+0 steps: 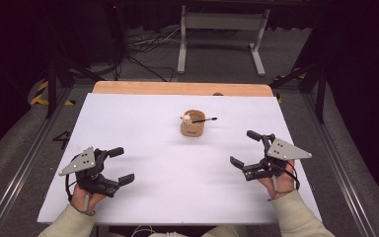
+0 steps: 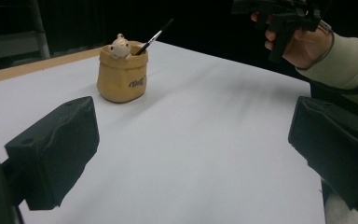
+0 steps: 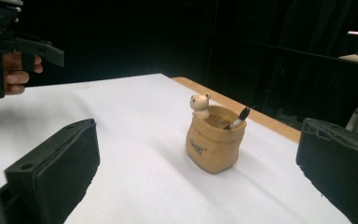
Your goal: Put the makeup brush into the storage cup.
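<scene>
Both grippers wait with jaws spread wide, holding nothing.

Left gripper (image 1: 112, 165) and right gripper (image 1: 244, 148) hover low over the near corners of the white table (image 1: 143, 123). Between them, farther back, stands the tan pot (image 1: 193, 125), a small bear figure (image 3: 199, 103) on its rim and a paintbrush (image 2: 154, 36) leaning inside.

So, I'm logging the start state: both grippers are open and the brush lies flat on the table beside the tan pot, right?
Not quite. The brush stands inside the tan pot, leaning on its rim, as the right gripper view shows. Both the left gripper and the right gripper are open.
</scene>
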`<state>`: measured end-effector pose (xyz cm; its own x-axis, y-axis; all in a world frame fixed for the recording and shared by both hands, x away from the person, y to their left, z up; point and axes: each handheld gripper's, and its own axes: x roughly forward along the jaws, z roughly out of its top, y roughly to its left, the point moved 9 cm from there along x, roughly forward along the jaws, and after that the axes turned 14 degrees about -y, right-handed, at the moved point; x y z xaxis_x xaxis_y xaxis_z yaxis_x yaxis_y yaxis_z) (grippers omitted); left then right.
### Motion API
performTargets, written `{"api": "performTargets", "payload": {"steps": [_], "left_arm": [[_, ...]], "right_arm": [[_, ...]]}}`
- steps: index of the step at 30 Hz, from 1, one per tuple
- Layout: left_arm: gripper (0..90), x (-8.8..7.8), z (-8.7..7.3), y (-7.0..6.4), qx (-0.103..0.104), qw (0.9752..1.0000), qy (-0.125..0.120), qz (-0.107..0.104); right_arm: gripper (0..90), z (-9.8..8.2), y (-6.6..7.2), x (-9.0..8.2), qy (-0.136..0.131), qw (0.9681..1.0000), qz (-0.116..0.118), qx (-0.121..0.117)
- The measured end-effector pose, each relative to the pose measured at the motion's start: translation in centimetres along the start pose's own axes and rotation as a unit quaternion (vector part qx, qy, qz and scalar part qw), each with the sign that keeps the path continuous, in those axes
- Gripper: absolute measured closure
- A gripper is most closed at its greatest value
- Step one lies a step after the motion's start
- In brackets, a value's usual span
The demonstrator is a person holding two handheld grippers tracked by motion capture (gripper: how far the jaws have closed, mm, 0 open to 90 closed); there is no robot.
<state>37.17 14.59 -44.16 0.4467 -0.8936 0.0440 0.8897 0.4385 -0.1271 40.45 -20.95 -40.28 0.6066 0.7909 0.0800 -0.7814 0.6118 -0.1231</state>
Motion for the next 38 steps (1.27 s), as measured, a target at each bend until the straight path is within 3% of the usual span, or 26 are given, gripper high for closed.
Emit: {"api": "performTargets", "payload": {"steps": [7, 13, 18, 24, 38], "left_arm": [[2.4, -0.5, -0.5, 0.0, -0.003, 1.0, 0.003, 0.0], [2.4, -0.5, -1.0, -0.1, -0.006, 1.0, 0.004, 0.002], [2.6, -0.6, -1.5, -0.1, -0.012, 0.9999, 0.001, 0.005], [2.5, -0.5, -1.7, -0.1, -0.015, 0.9999, -0.002, 0.005], [2.5, -0.7, -1.8, 0.4, -0.016, 0.9997, -0.004, 0.016]], "right_arm": [[0.0, -1.4, 0.5, -0.5, 0.001, 1.0, 0.002, 0.005], [0.0, -3.2, 1.0, -1.3, 0.001, 0.9997, 0.001, 0.026], [0.0, -4.1, 0.6, -1.4, -0.001, 0.9994, -0.01, 0.033], [0.0, -4.5, -0.1, -1.8, -0.008, 0.9988, -0.017, 0.045], [0.0, -4.3, 0.3, -1.7, -0.009, 0.9995, -0.008, 0.028]]}}
